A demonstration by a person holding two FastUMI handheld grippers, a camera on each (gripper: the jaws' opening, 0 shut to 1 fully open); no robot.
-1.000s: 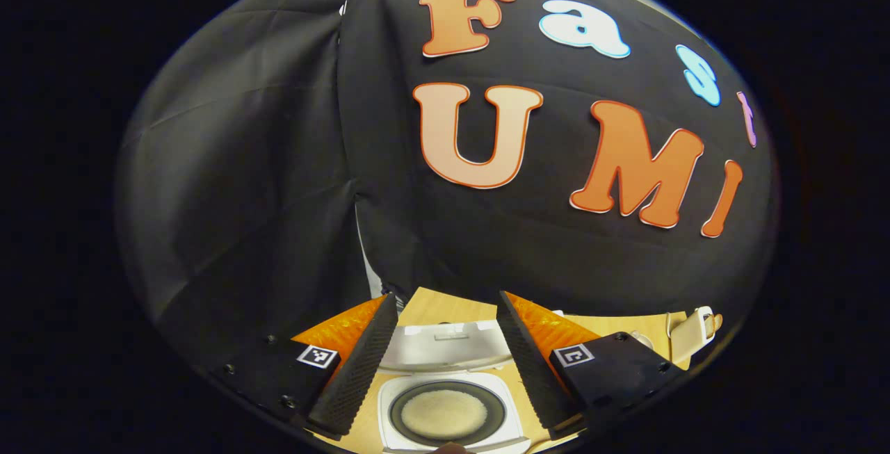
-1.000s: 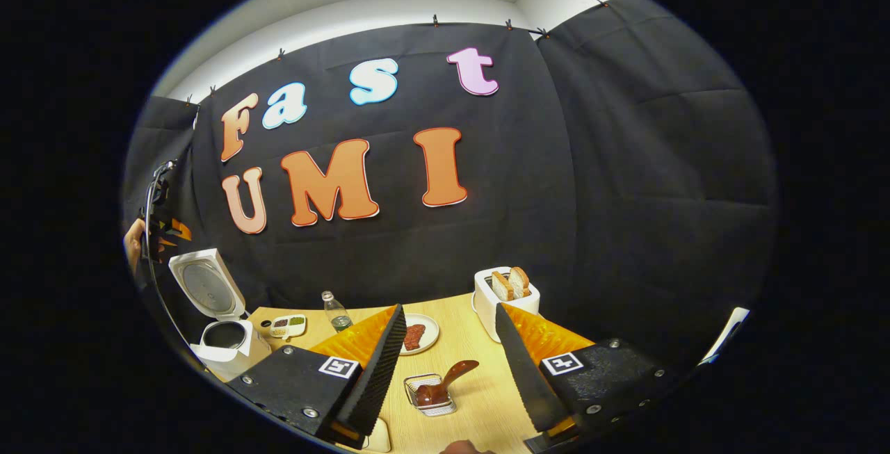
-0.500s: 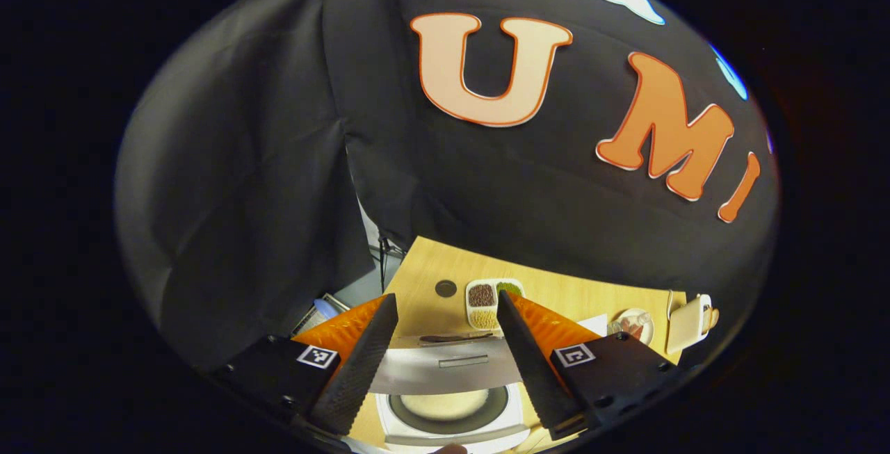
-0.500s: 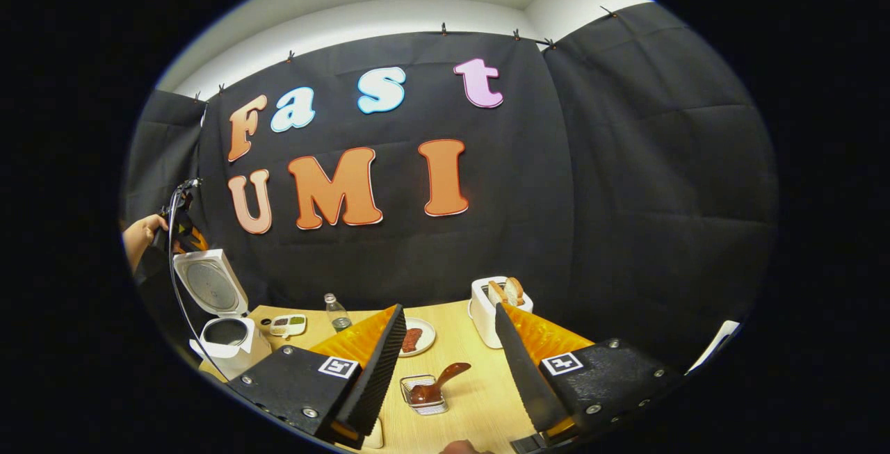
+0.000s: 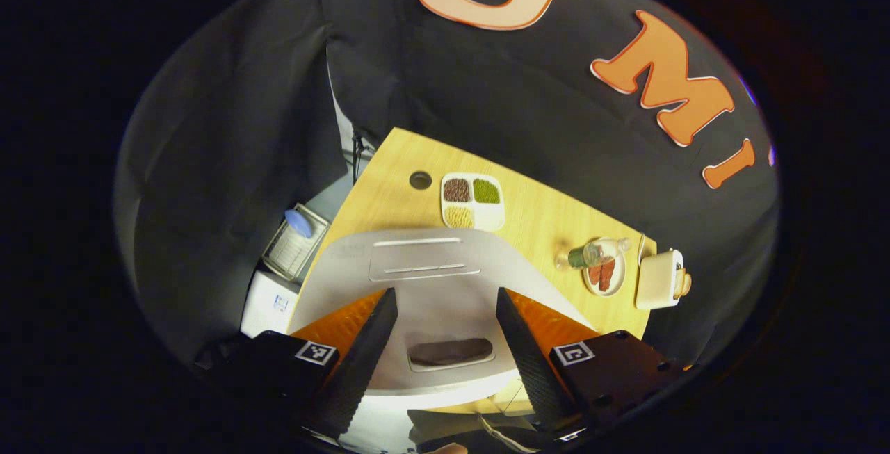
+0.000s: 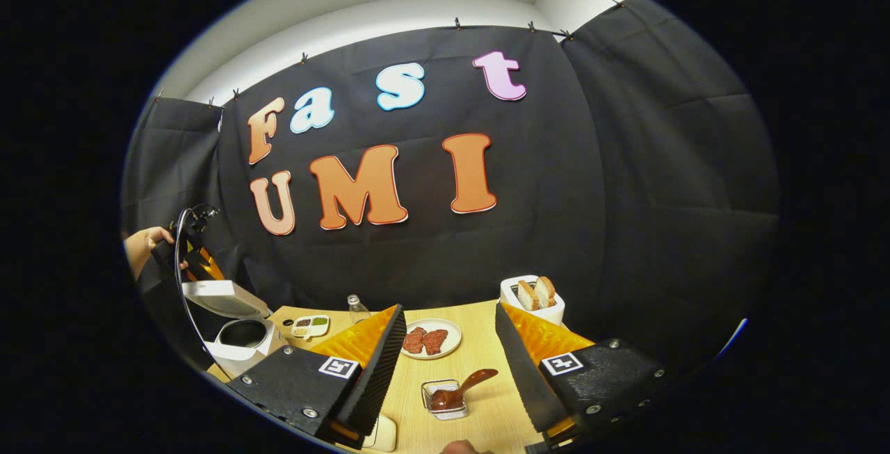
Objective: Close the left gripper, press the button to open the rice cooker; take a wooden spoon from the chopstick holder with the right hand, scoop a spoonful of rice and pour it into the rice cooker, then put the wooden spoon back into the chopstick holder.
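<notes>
**A:** What carries it all?

**B:** A light wooden table (image 6: 480, 370). At its left end stands a white rice cooker (image 6: 240, 339), its grey-white hinged lid (image 5: 424, 280) tilted partway over the dark pot.

**A:** And the left gripper (image 5: 445, 329)?

**B:** It hangs just above that lid, fingers spread wide, nothing between them. In the right gripper view it sits above the cooker, a hand (image 6: 142, 245) holding it.

**A:** The right gripper (image 6: 445, 353)?

**B:** Also spread apart and empty, above the table's near edge.

**A:** Where's the spoon?

**B:** The brown wooden spoon (image 6: 462, 388) leans in a small wire-mesh chopstick holder (image 6: 445, 398) near the front edge, handle tilted up to the right.

**A:** Anything else?

**B:** A white toaster (image 6: 532, 301) with bread slices toward the back right, a round white plate (image 6: 431, 339) of red meat mid-table, a clear bottle (image 6: 357, 308) beside it, and a white four-part dish (image 5: 473, 200) of grains near the back edge, behind the cooker.
</notes>
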